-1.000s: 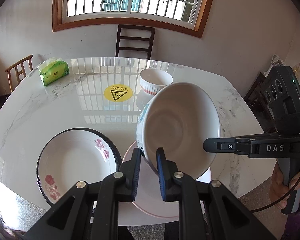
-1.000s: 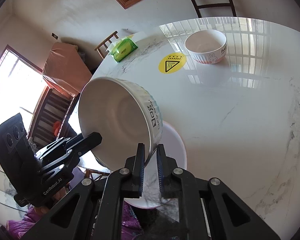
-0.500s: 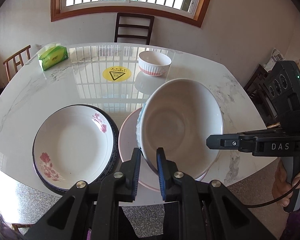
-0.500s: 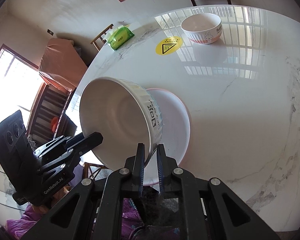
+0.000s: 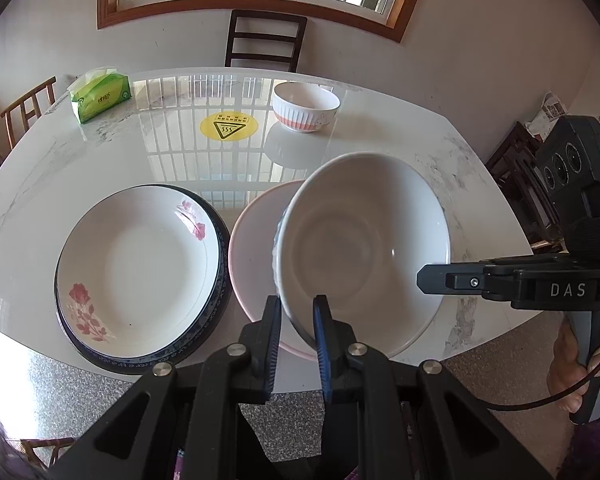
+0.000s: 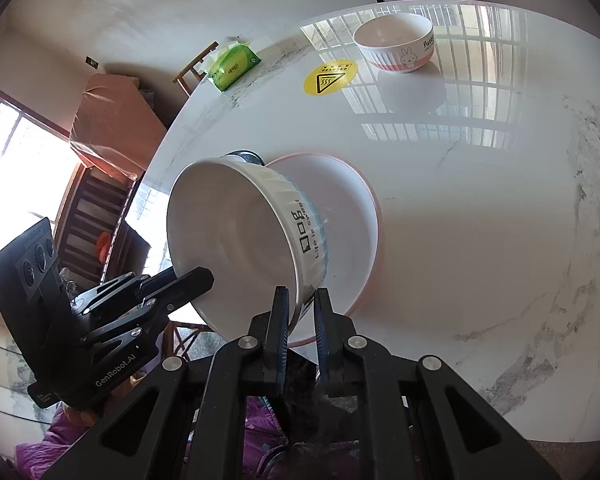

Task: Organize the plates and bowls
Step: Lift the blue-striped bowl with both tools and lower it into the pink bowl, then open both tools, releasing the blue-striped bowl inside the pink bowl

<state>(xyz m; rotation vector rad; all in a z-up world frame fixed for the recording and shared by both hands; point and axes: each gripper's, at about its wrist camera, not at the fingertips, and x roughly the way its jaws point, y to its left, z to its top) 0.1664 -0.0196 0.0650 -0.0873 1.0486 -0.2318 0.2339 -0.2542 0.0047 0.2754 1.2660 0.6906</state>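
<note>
A large white ribbed bowl is held tilted above a pink-rimmed plate on the marble table. My left gripper is shut on its near rim. My right gripper is shut on the opposite rim of the bowl, over the pink-rimmed plate. A rose-patterned plate sits on a dark-rimmed plate to the left. A small rabbit bowl stands at the far side of the table; it also shows in the right wrist view.
A green tissue pack lies at the far left corner. A yellow warning sticker marks the table's middle. Chairs stand around the table, one at the far side. The table's near edge is just below the plates.
Both grippers have drawn back toward the table's near edge with the bowl. More of the pink-rimmed plate and the rose plate now shows.
</note>
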